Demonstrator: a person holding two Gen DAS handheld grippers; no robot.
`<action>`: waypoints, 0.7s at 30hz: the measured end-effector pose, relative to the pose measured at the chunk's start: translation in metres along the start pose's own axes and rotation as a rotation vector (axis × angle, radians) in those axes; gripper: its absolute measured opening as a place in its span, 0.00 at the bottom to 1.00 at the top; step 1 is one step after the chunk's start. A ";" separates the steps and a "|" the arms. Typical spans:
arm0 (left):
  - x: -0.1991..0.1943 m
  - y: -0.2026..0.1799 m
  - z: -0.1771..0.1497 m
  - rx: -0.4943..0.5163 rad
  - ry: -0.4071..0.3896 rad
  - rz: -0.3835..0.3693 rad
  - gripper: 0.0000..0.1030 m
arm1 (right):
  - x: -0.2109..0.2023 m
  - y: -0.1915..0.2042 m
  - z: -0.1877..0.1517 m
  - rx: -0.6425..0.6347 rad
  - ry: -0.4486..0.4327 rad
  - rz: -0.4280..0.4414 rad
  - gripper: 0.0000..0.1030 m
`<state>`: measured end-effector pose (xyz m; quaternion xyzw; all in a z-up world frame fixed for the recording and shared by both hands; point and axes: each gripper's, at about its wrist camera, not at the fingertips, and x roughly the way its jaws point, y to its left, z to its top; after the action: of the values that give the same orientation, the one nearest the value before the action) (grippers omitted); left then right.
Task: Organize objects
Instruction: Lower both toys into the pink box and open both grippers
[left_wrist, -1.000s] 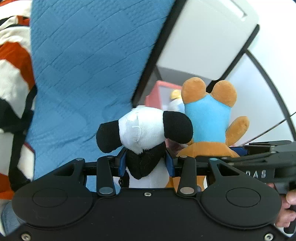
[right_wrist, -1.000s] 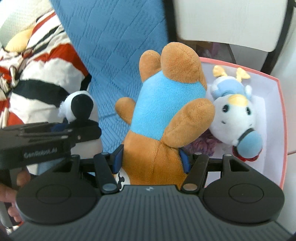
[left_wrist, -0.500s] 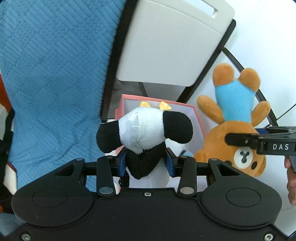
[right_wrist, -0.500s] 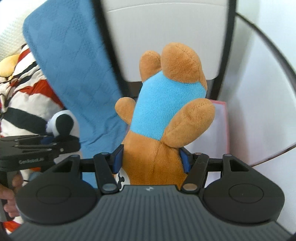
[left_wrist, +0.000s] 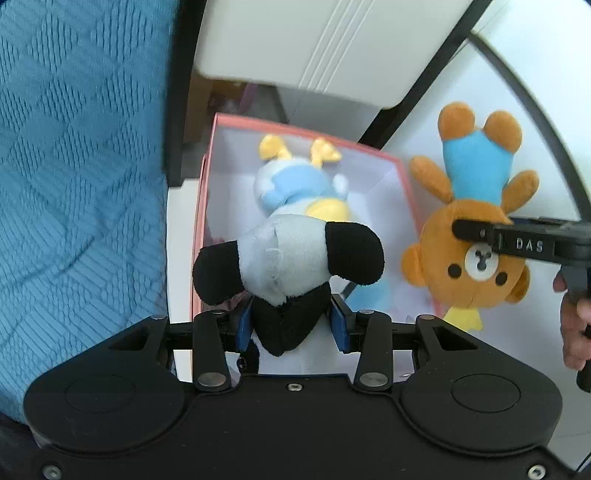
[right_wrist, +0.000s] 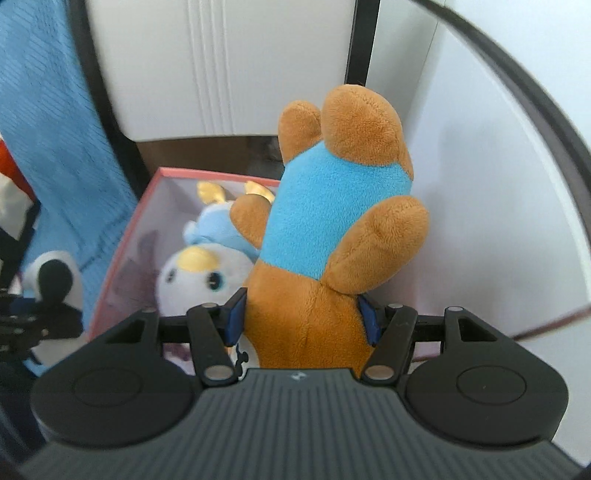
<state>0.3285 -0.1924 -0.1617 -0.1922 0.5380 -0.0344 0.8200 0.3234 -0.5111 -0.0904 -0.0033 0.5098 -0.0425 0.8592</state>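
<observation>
My left gripper (left_wrist: 291, 326) is shut on a black-and-white panda plush (left_wrist: 288, 254), held upside down above the near end of a pink-rimmed white box (left_wrist: 402, 181). My right gripper (right_wrist: 301, 321) is shut on a brown bear plush in a blue shirt (right_wrist: 332, 221), also head down. In the left wrist view the bear (left_wrist: 476, 229) hangs just right of the box, with the right gripper's finger across its head. A white-and-blue plush with yellow feet (left_wrist: 295, 184) lies inside the box (right_wrist: 147, 195). The panda (right_wrist: 51, 284) shows at the far left of the right wrist view.
A blue quilted cloth (left_wrist: 81, 166) hangs along the left of the box. A white chair with black frame (left_wrist: 332, 48) stands behind it. A white round surface with a dark rim (right_wrist: 498, 184) lies to the right. A hand (left_wrist: 572, 332) grips the right gripper's handle.
Both grippers have moved right, away from the blue cloth and striped fabric, and down toward the box. The box with its white-and-blue plush is now in full view below the panda.
</observation>
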 end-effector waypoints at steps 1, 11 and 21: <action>0.008 0.001 -0.001 0.000 0.013 0.008 0.38 | 0.008 0.001 0.000 -0.010 0.003 -0.006 0.61; 0.062 0.010 -0.014 -0.042 0.097 0.019 0.36 | 0.076 -0.003 0.003 -0.087 0.020 -0.011 0.62; 0.071 0.011 -0.008 -0.060 0.098 0.028 0.48 | 0.088 -0.005 0.008 -0.074 0.005 0.042 0.86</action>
<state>0.3497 -0.2033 -0.2295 -0.2074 0.5810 -0.0163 0.7869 0.3720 -0.5232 -0.1634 -0.0244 0.5132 -0.0055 0.8579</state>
